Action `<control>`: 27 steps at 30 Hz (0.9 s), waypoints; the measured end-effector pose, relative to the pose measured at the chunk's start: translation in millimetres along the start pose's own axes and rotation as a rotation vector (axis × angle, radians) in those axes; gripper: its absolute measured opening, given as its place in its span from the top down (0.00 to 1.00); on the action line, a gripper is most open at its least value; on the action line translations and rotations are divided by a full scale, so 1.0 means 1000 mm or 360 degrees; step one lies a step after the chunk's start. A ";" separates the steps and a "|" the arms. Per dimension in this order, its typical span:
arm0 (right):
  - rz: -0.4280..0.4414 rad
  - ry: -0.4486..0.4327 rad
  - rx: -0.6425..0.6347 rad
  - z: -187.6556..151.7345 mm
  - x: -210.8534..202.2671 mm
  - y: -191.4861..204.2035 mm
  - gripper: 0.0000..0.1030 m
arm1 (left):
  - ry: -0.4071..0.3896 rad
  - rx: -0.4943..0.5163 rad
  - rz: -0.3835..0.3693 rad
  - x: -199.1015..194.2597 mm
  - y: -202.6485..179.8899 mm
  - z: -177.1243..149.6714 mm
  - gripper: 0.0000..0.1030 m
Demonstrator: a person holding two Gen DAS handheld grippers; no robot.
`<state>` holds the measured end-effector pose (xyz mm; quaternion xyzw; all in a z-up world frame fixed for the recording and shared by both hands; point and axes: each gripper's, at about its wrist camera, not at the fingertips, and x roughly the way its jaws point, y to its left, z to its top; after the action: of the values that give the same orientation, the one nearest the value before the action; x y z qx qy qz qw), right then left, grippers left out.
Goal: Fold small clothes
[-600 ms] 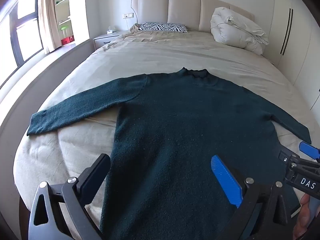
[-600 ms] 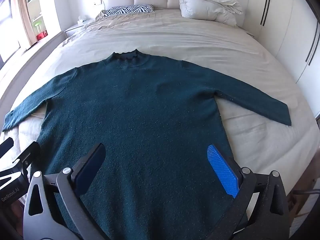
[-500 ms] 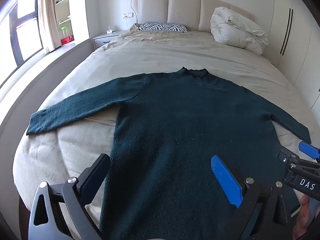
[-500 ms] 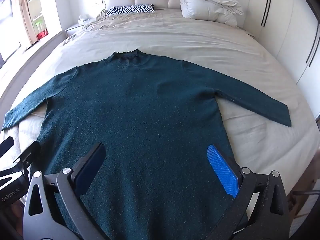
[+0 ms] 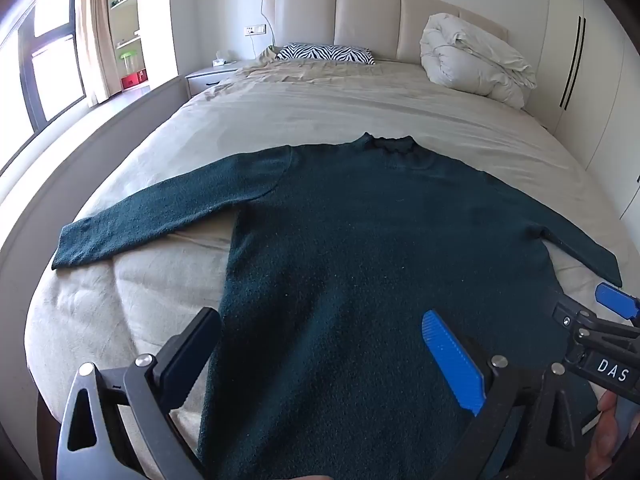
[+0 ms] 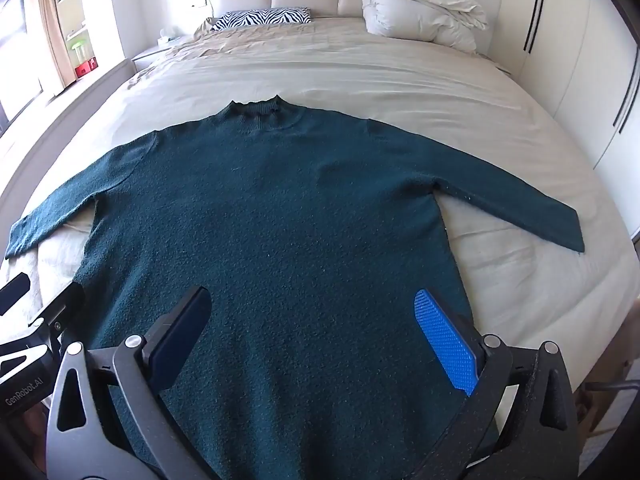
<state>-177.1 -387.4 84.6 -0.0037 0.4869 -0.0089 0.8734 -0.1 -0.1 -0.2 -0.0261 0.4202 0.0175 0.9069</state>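
Flat on the bed [image 5: 320, 112] lies the sweater [image 5: 360, 240], each hand-held gripper [image 5: 320, 356] [image 6: 316, 336] spread.

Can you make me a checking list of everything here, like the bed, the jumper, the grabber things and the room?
Surface: wide bed with beige sheet, lightly wrinkled.
Job's things: dark teal knitted jumper lying flat, unfolded, both sleeves spread out, collar toward the headboard.
Clutter: zebra-striped pillow and bundled white duvet at the head end, apart from the jumper.
Grippers: left gripper and right gripper both open above the jumper's lower part, nothing between the fingers.
Cables: thin cord on the wall beside the headboard.
Surroundings: window, white wardrobe doors.
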 end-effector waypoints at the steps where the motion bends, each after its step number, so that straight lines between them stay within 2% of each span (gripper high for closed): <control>1: -0.0001 0.0003 0.0000 0.000 0.001 0.000 0.00 | -0.0001 0.0000 0.0000 0.000 0.000 0.000 0.00; 27: -0.0005 0.0002 -0.0001 -0.001 0.003 0.001 0.00 | 0.0002 -0.0002 -0.0001 0.003 -0.007 -0.006 0.00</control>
<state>-176.4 -386.0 81.2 -0.0049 0.4873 -0.0102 0.8731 -2.3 -7.5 -5.6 -0.0267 0.4206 0.0175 0.9067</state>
